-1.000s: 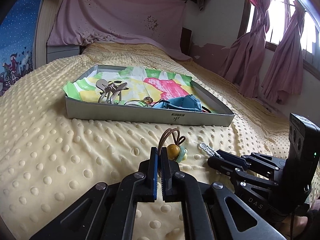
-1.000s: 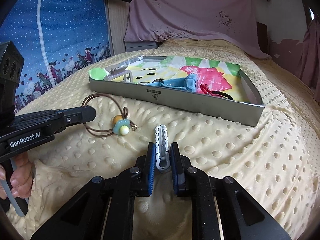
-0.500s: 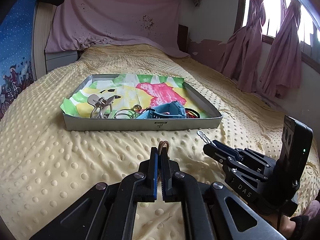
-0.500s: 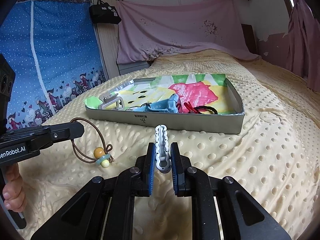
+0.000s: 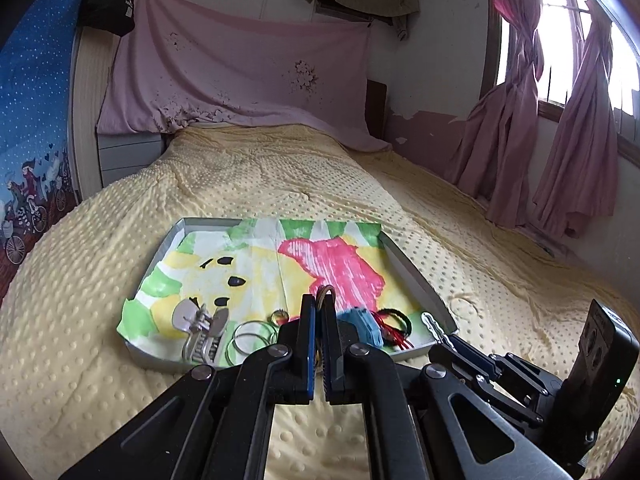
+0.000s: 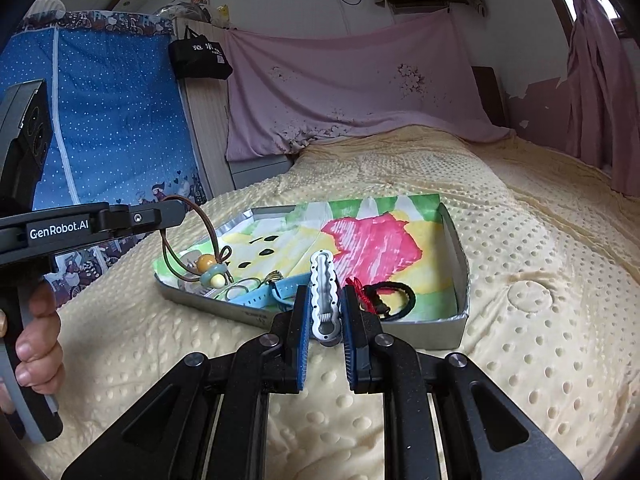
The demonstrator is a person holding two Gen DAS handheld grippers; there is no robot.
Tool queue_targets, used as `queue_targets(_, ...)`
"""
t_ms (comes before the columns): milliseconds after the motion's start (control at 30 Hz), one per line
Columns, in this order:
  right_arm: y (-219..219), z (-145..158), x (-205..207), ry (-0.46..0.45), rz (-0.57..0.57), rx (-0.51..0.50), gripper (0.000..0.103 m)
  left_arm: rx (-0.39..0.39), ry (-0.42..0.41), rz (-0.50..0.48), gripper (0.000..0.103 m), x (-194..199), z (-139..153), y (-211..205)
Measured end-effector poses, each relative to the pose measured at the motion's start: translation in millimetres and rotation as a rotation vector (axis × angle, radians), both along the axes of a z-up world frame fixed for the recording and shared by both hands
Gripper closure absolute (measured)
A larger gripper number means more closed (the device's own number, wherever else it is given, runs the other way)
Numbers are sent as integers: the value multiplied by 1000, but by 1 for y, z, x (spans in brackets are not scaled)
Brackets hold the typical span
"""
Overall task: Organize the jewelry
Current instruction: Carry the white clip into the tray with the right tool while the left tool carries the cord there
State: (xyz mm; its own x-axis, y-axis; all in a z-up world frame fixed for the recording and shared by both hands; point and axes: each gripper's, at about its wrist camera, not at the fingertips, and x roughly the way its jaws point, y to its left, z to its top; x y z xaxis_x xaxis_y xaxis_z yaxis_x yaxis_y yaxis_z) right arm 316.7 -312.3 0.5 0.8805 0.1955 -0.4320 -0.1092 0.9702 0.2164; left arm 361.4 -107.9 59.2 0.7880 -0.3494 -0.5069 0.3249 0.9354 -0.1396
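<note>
A wide bed covered in a pale yellow dotted blanket (image 5: 280,184) fills the room, under a pink sheet hung on the far wall and pink curtains at the window. On the blanket sits a shallow grey cardboard tray (image 6: 452,328) lined with a child's painted paper in green, yellow and pink. Along its near edge lie a silver hair claw (image 5: 200,328), thin metal rings (image 5: 250,338), a light blue strap (image 6: 256,298) and a black-and-red cord bracelet (image 6: 386,296).

A second ago both tools were low over the blanket, short of the tray; now both are lifted and carried forward, so their loads hang at or above the tray's near edge. That suggests the two pieces are about to be set down inside, with only the lowering and letting go left.

The left gripper (image 6: 176,214), held in a person's hand (image 6: 38,344), is clamped on a brown cord loop with an amber bead and a mint and cream charm (image 6: 210,268), which dangles over the tray's left corner. The right gripper (image 6: 324,320) is clenched on a white wavy-edged hair clip (image 6: 325,292), upright between its blue pads (image 6: 304,332).

White lettering on the left tool reads "GenRobot.AI". A black bag (image 6: 200,58) on the wall carries pale characters too small to read.
</note>
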Motion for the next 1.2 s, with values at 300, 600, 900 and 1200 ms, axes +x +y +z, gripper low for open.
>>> queue_targets(300,-6,-12,55,60,-21,39,90,-57,11,56,100,44,-22,2)
queue_targets(600,0,-34,78,136,-32,35,90,-56,58,56,100,53,-51,9)
queue_targets(900,1,-38,76,147,-37,12,89,-15,92,52,100,45,-67,14)
queue_targets(1200,4,-38,75,151,-34,0,87,-29,106,60,100,42,-70,22)
